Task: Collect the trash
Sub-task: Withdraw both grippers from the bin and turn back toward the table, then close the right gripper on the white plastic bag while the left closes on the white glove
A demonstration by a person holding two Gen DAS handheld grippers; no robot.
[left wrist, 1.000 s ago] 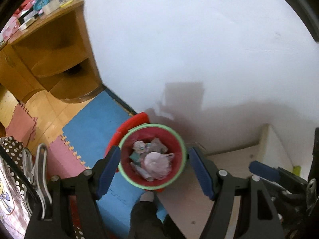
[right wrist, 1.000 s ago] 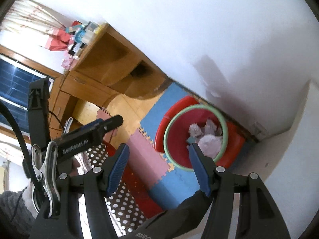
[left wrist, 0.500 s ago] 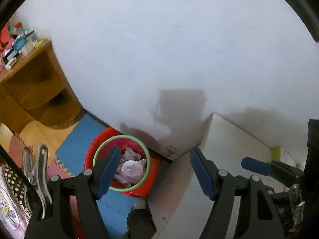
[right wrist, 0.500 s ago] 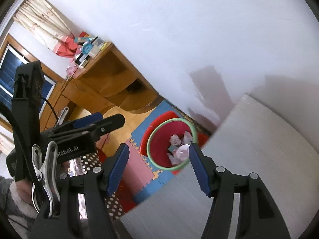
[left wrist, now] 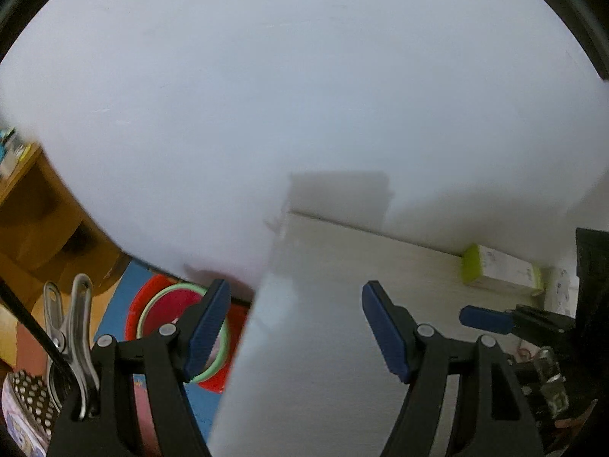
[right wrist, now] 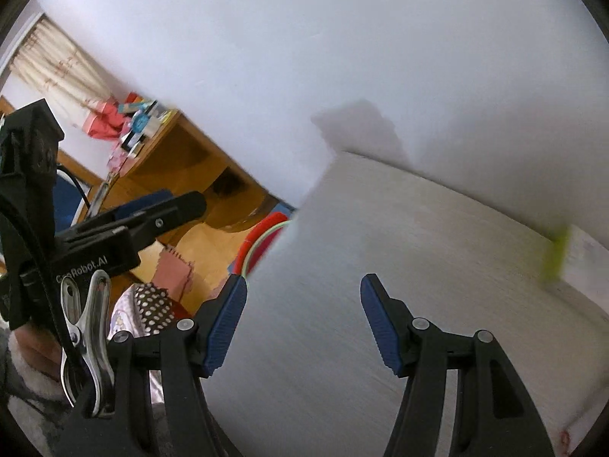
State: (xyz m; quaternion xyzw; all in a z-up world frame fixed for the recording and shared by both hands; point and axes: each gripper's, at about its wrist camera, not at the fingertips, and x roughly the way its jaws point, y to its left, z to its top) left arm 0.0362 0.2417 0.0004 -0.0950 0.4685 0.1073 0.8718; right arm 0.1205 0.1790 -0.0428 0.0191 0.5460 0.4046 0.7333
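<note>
A red trash bin with a green rim (left wrist: 160,304) stands on the floor at the table's left end, partly hidden by my left finger; only its rim (right wrist: 262,236) shows in the right wrist view. My left gripper (left wrist: 295,318) hangs open and empty over the pale table (left wrist: 331,266). Above the same table (right wrist: 418,247), my right gripper (right wrist: 302,314) is also open with nothing between its fingers. A white box with lime-green ends (left wrist: 500,270) lies by the wall on the table; it appears blurred (right wrist: 571,255) at the right. My right gripper's blue tip (left wrist: 483,320) shows at the right of the left wrist view.
A white wall (left wrist: 304,95) backs the table. A wooden corner shelf (right wrist: 182,163) with clutter on top stands to the left, above coloured foam floor mats (right wrist: 171,270). A dotted cloth (right wrist: 152,308) lies low on the left. The left gripper's body (right wrist: 125,228) crosses the right wrist view.
Both grippers swung right and up, away from the bin and over the table. The bin slid to the left edge of both views. The green-ended box came into sight. Both jaws stayed open.
</note>
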